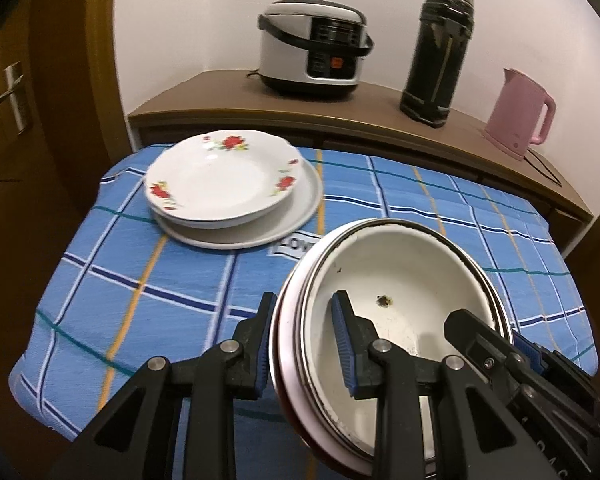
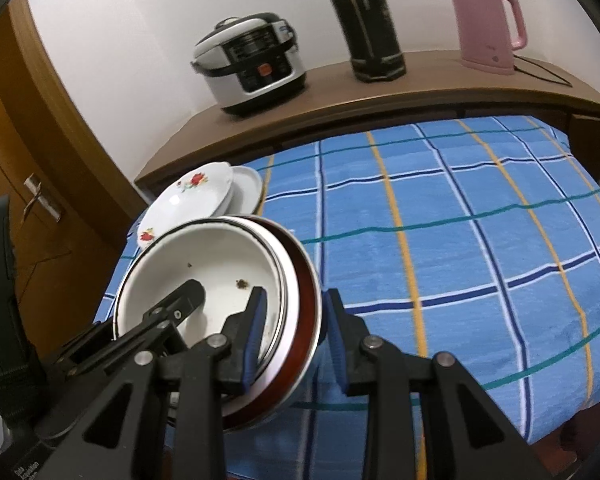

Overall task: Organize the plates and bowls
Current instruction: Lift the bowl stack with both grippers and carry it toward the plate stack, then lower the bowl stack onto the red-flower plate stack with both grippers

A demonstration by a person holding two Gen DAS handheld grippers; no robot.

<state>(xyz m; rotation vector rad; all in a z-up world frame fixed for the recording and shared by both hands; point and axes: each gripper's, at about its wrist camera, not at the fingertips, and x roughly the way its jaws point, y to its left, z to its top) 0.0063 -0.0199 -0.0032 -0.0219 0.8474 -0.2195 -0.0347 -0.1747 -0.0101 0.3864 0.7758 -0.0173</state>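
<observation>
A stack of nested enamel bowls [image 1: 400,280], white inside with a red-brown outer one, is held tilted over the near edge of the blue checked tablecloth [image 1: 140,280]. My left gripper [image 1: 306,344] straddles the stack's left rim. My right gripper [image 2: 294,336] straddles the right rim of the bowl stack [image 2: 220,264]; each gripper's far finger shows in the other's view. A flowered white plate [image 1: 224,176] lies on a larger plain plate [image 1: 304,208] at the back left; the flowered plate also shows in the right wrist view [image 2: 196,196].
Behind the table a brown shelf [image 1: 220,96] carries a silver multicooker [image 1: 312,48], a tall black thermos [image 1: 436,56] and a pink kettle [image 1: 520,112]. A wooden door with a handle [image 1: 12,96] is to the left.
</observation>
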